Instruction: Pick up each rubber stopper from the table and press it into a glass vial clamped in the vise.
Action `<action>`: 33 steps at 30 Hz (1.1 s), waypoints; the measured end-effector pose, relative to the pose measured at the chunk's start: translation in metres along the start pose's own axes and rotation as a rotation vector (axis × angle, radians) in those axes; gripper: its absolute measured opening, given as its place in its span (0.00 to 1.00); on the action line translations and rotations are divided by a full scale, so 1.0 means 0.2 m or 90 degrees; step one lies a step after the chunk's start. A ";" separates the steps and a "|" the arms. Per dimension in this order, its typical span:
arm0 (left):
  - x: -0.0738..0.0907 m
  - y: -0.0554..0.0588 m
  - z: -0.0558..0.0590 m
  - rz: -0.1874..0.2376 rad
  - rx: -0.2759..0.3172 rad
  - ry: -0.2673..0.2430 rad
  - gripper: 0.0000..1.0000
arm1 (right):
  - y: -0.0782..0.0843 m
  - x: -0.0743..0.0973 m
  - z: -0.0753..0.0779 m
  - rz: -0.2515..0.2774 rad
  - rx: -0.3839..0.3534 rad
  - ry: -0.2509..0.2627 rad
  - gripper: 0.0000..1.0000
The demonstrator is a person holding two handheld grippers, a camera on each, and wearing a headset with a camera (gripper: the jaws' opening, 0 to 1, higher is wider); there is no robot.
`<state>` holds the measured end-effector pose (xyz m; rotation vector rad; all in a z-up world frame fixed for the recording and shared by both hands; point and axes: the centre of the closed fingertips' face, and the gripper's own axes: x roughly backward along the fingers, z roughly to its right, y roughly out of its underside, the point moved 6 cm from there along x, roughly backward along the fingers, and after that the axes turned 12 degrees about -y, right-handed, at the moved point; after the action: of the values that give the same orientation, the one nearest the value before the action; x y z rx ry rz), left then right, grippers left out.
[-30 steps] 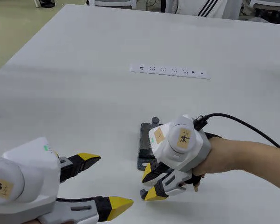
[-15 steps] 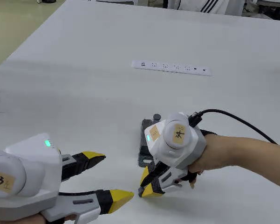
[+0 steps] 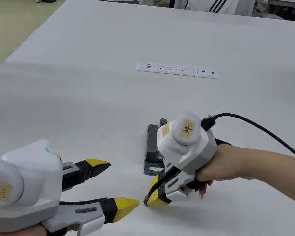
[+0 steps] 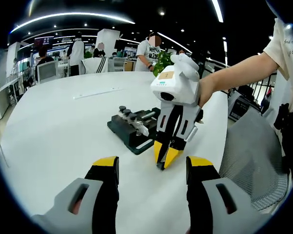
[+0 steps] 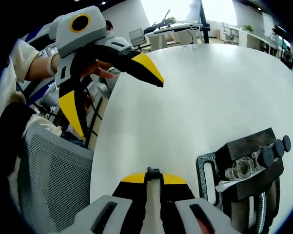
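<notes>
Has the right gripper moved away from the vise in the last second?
No. The right gripper stays just before the near end of the vise; only its jaws have closed, on what looks like a rubber stopper.

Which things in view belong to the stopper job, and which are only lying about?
Job in hand: vise; glass vial clamped in it; rubber stopper held by the right gripper; open left gripper.
Lying about: power strip; mesh chair.
</notes>
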<state>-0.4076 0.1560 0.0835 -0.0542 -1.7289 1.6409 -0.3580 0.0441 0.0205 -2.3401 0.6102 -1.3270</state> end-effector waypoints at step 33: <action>-0.08 -0.26 0.17 0.108 -0.060 0.101 0.29 | -0.10 0.44 -0.23 0.645 -0.554 -0.293 0.05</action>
<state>-0.3905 0.1101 0.1257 -0.3760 -1.7172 1.6265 -0.3532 0.0084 0.1151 -2.1213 2.1009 -0.0236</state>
